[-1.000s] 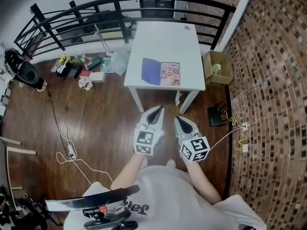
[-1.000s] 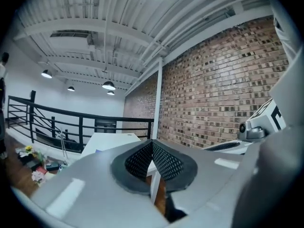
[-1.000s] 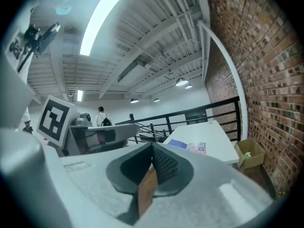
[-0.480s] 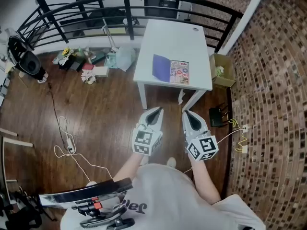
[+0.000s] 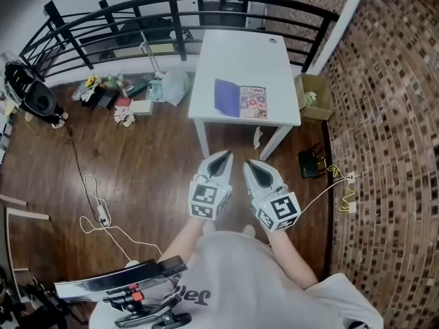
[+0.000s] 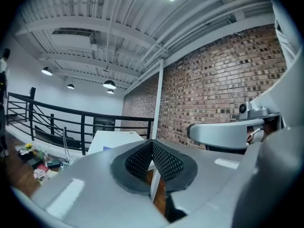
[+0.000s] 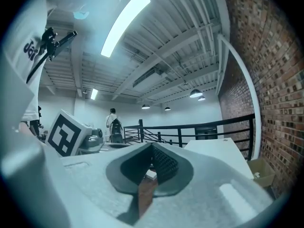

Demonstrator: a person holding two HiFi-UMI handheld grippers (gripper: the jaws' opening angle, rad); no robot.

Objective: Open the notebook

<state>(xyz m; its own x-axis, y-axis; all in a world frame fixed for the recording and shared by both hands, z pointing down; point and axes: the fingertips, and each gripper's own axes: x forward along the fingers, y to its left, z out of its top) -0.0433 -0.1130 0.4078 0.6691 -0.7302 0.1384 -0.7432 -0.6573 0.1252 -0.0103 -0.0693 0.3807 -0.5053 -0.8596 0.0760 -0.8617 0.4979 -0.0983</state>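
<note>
The notebook point(image 5: 240, 101) lies flat near the front edge of the white table point(image 5: 240, 53), with a blue part on its left and a sticker-covered part on its right. Both grippers hover side by side over the wooden floor, short of the table and pointing toward it. My left gripper point(image 5: 221, 156) is shut with nothing in it, and its mesh pads meet at the tip point(image 6: 152, 142). My right gripper point(image 5: 249, 164) is also shut and empty point(image 7: 152, 147). Neither touches the notebook.
A black railing point(image 5: 171, 9) curves behind the table, and a brick wall point(image 5: 384, 81) runs along the right. A cardboard box point(image 5: 312, 96) stands beside the table. Bags and clutter point(image 5: 116, 98) and a white cable point(image 5: 96, 214) lie on the floor at left. A distant person point(image 7: 113, 121) stands by the railing.
My right gripper has swung left, closer to the left gripper. The head view has shifted a little. Both grippers stay shut, and the notebook has not moved.
</note>
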